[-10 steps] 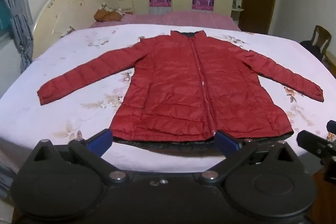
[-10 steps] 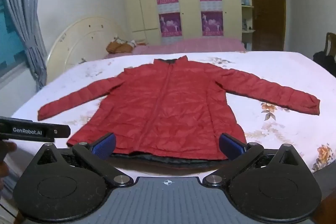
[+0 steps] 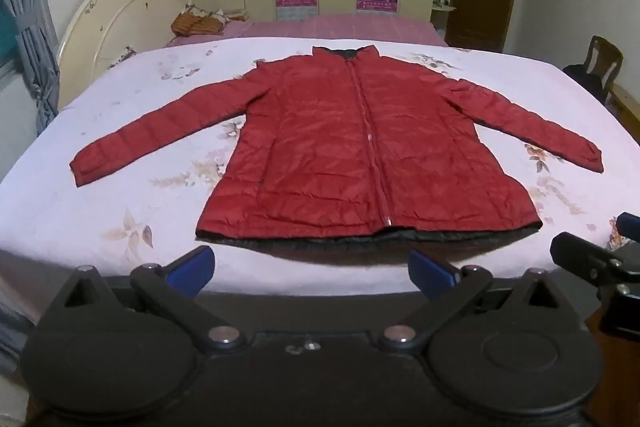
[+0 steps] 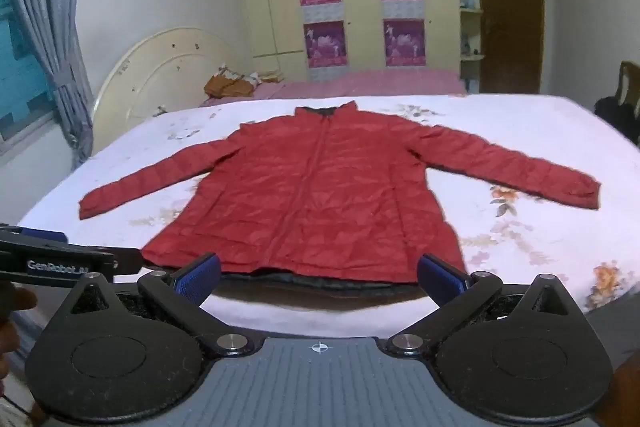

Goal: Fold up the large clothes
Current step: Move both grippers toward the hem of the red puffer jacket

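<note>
A red padded jacket [image 3: 340, 155] lies flat and zipped on the bed, collar far, hem near me, both sleeves spread out to the sides. It also shows in the right wrist view [image 4: 312, 199]. My left gripper [image 3: 312, 269] is open and empty, just short of the hem, over the bed's near edge. My right gripper [image 4: 320, 277] is open and empty, at the hem's near edge. The right gripper's side shows at the right edge of the left wrist view [image 3: 592, 259]; the left gripper's side shows at the left of the right wrist view [image 4: 60, 259].
The bed [image 3: 120, 211] has a pale floral sheet and a cream headboard [image 3: 120, 19] at the left. A pink bed [image 3: 340, 27] with an orange bundle stands behind. A chair [image 3: 600, 67] is at the right. A curtain [image 4: 48, 27] hangs at the left.
Both grippers have moved slightly closer to the jacket's hem. The jacket has not moved.
</note>
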